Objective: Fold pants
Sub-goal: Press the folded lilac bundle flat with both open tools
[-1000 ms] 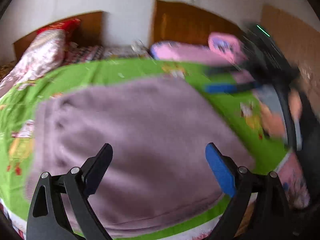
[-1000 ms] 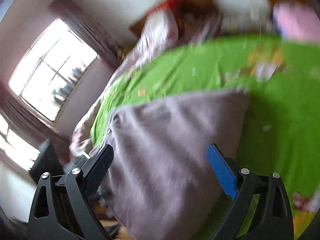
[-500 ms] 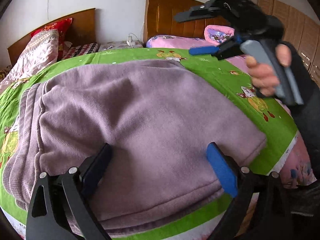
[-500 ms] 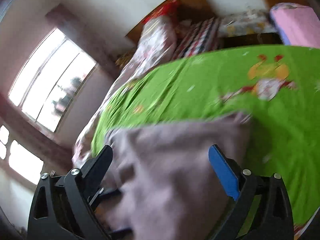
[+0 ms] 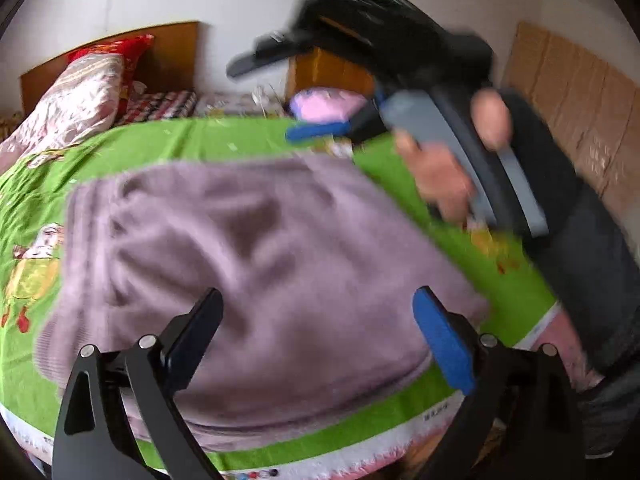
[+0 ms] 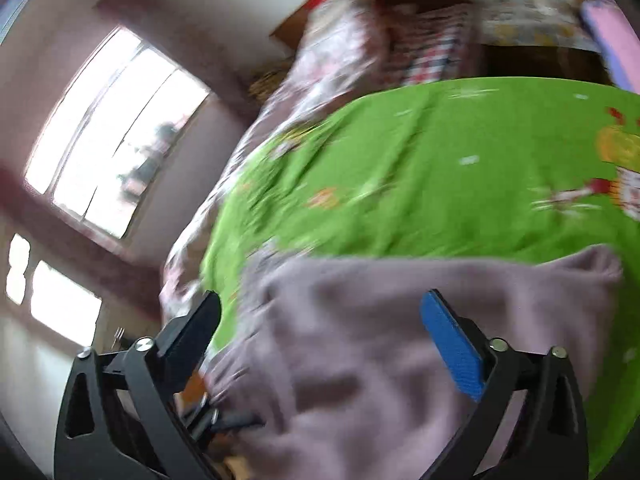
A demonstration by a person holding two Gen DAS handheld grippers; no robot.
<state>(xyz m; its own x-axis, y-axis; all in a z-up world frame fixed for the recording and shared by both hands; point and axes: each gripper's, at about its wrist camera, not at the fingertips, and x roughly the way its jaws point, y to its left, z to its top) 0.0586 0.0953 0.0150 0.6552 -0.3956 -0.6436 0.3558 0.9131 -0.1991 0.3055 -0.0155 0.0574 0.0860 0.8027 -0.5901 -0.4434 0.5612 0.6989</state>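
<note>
The mauve fleece pants (image 5: 256, 264) lie folded in a broad stack on the green bedspread (image 5: 120, 148). My left gripper (image 5: 316, 332) is open and empty, held above the near edge of the pants. My right gripper (image 6: 320, 332) is open and empty, held above the pants (image 6: 400, 340) near their far right side. It also shows in the left wrist view (image 5: 280, 96), raised in the air in the person's hand above the far right of the pants. Both views are blurred by motion.
A patterned quilt and red pillow (image 5: 80, 88) lie at the back left by a wooden headboard (image 5: 172, 52). A pink pillow (image 5: 324, 104) lies at the back. A bright window (image 6: 112, 136) is on the left. The bed's front edge (image 5: 320, 456) is just below my left gripper.
The right gripper has swung toward the left over the pants and dropped slightly. The left gripper has pulled back a little. The pants lie as before.
</note>
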